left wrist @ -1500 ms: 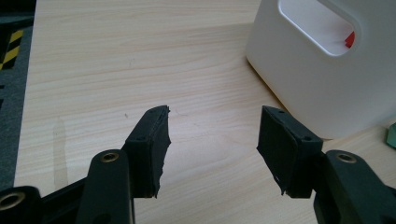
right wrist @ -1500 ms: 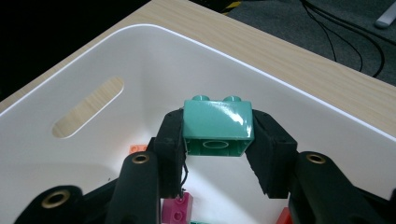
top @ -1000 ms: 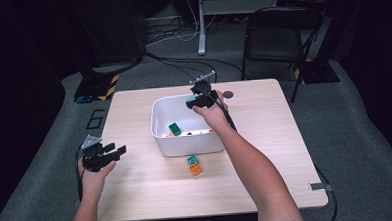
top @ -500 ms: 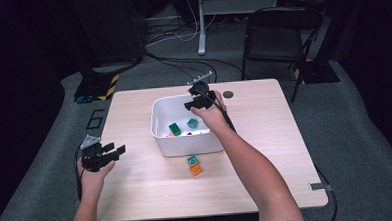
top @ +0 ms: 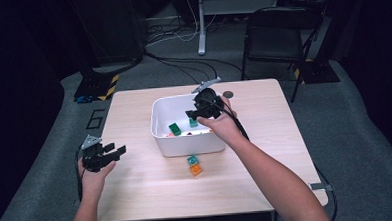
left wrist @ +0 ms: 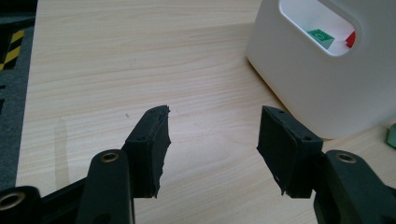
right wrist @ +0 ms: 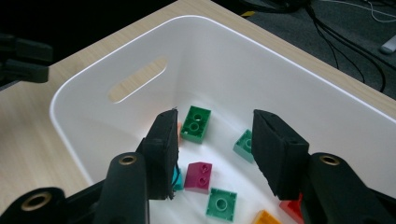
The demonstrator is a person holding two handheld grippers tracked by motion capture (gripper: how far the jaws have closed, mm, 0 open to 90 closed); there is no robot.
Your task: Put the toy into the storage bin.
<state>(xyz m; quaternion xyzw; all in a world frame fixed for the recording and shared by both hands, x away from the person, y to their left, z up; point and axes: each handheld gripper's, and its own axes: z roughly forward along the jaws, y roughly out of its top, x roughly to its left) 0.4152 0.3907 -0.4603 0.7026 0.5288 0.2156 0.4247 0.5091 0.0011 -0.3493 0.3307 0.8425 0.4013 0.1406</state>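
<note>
Bricks point(right wrist: 196, 123) inside white bin point(top: 161, 134), centre of frame: light, rigid, smooth plastic, best pinched across flat sides. Right hand-held gripper point(right wrist: 212, 140) above them, jaws just opening, nothing between. Left hand-held gripper point(left wrist: 212, 140) at lower left over bench point(top: 137, 193), parted, empty. Two loose bricks point(top: 193, 165) below bin; bin walls crowd access

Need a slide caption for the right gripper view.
Right gripper, jaws open and empty, above a white bin of toy bricks.
</note>
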